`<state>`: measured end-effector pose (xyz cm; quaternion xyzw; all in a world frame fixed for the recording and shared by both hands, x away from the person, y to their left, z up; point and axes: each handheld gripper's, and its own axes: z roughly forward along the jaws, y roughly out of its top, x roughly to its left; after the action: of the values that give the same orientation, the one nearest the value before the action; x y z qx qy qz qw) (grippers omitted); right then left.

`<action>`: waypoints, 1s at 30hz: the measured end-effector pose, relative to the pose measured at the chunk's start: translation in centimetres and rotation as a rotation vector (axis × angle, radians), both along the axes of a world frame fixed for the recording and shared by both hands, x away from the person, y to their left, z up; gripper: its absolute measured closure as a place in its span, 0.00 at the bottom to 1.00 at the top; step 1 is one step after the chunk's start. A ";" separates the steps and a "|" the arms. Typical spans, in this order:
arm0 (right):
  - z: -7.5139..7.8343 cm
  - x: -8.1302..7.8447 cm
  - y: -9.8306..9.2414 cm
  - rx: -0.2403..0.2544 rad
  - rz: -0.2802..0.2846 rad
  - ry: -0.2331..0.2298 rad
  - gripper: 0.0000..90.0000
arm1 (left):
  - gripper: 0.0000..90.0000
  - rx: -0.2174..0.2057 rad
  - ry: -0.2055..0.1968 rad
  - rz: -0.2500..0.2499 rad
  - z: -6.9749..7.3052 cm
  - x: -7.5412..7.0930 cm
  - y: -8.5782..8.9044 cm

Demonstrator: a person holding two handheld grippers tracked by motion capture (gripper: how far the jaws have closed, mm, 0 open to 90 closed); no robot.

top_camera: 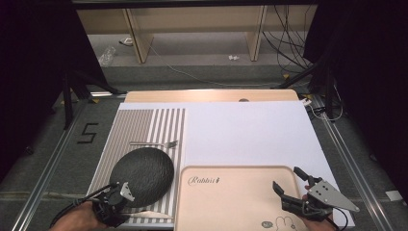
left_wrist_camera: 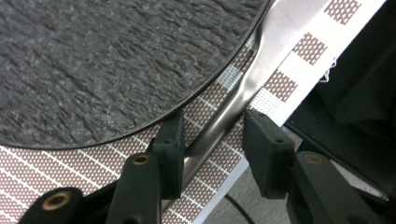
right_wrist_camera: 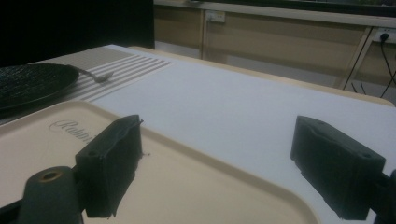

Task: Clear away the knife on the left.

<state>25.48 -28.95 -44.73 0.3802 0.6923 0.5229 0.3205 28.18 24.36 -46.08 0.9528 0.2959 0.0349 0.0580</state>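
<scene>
Two grippers at the near edge: left gripper half open astride a metal utensil handle, flat on the striped placemat just beside the black plate, not yet pinched. Right gripper wide open, empty, over the beige tray. Next, probably a square pinch on the thin handle before any lift.

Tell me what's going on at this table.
A person holds a gripper in each hand. The left gripper straddles a metal utensil handle lying on the striped placemat beside the dark plate; one pad touches it, the other stands off. The right gripper hangs open over the corner of the beige tray, holding nothing. A fork lies beyond the plate.
</scene>
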 end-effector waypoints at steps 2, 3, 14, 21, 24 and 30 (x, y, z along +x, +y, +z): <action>0.0 0.0 0.0 -0.001 0.000 0.000 0.19 | 0.69 0.014 0.008 -0.027 0.0 0.0 -0.3; 0.0 0.0 0.0 -0.001 0.000 -0.001 0.19 | 0.74 0.020 0.011 -0.041 0.0 0.0 -0.4; 0.0 0.0 0.0 -0.005 0.000 0.006 0.20 | 0.86 0.034 0.018 -0.142 0.0 -0.3 -0.8; 0.0 0.0 0.1 -0.005 0.004 0.009 0.20 | 0.88 0.051 -0.002 -0.175 0.1 -0.6 -1.0; 0.0 0.0 0.1 -0.005 0.003 0.009 0.20 | 0.88 0.057 -0.001 -0.194 0.1 -0.6 -1.0; -0.1 0.1 0.0 -0.011 0.003 0.010 0.20 | 0.88 0.051 -0.001 -0.222 0.6 -1.0 -1.0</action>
<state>25.62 -28.92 -44.82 0.3802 0.6973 0.5178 0.3181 27.15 23.39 -45.53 0.9809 0.1875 0.0364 0.0375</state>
